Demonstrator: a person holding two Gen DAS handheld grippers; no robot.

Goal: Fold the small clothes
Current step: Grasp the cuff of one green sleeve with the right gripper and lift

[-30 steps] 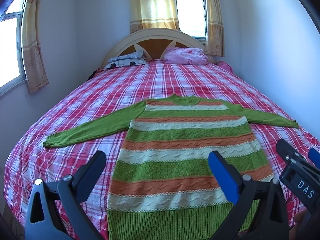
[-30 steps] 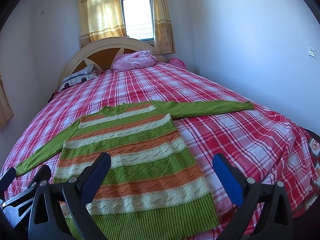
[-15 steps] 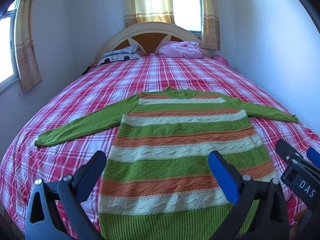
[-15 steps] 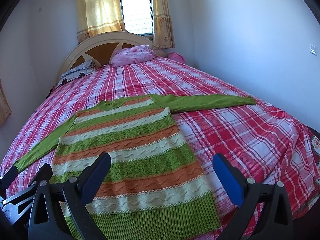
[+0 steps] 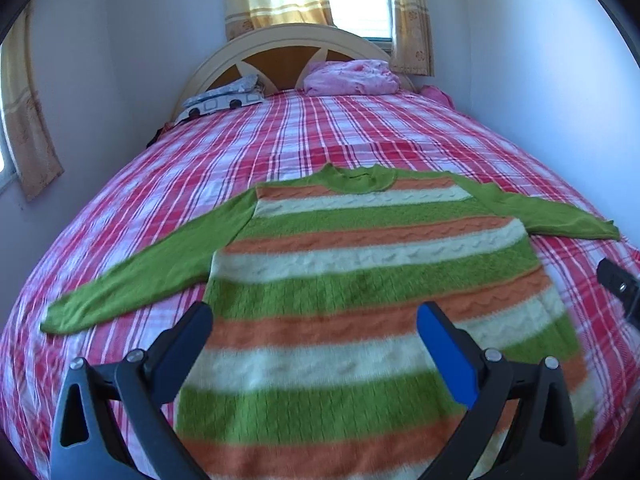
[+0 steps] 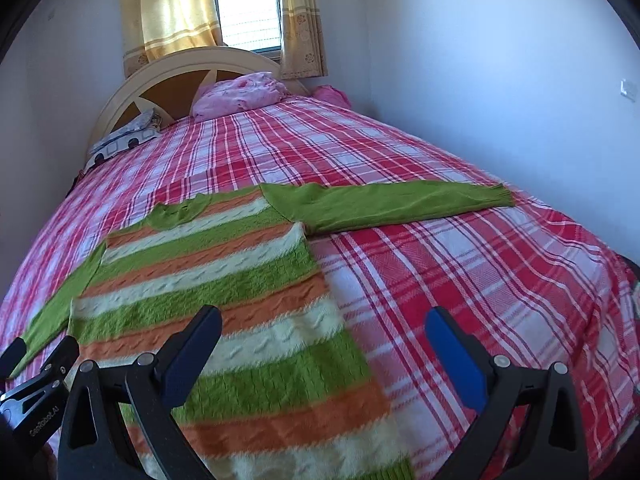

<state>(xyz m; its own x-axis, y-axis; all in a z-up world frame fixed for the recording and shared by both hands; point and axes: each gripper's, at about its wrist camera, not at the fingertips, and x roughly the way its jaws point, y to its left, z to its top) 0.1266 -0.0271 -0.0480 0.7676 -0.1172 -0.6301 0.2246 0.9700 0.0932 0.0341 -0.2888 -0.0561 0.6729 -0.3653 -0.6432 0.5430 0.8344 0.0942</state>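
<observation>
Nearest: left tongs [image 5: 312, 344] spread wide, holding nothing, up over the low part of the sweater [image 5: 360, 280]. Right tongs [image 6: 324, 348] spread wide too, empty, over the sweater's right edge and the bare bed [image 6: 460, 280].

Next: sweater flat on the bed, face up, with green, orange and cream stripes, both sleeves out to the sides. Whole left sleeve [image 5: 140, 272] seen only from the left view, out to its cuff. Whole right sleeve [image 6: 392, 202] clear only from the right view, straight out toward the wall. Sweater's bottom green hem seen only from the right view, at the lower edge.

Far: pink pillow [image 5: 352, 77] and a printed pillow [image 5: 224, 98] by the headboard [image 5: 280, 46]. Behind that, a window [image 6: 248, 4] with yellow curtains [image 6: 172, 8]. White wall switch [image 6: 629, 90] in the right view only. Second curtain [image 5: 28, 120] at the left, in the left view only.
</observation>
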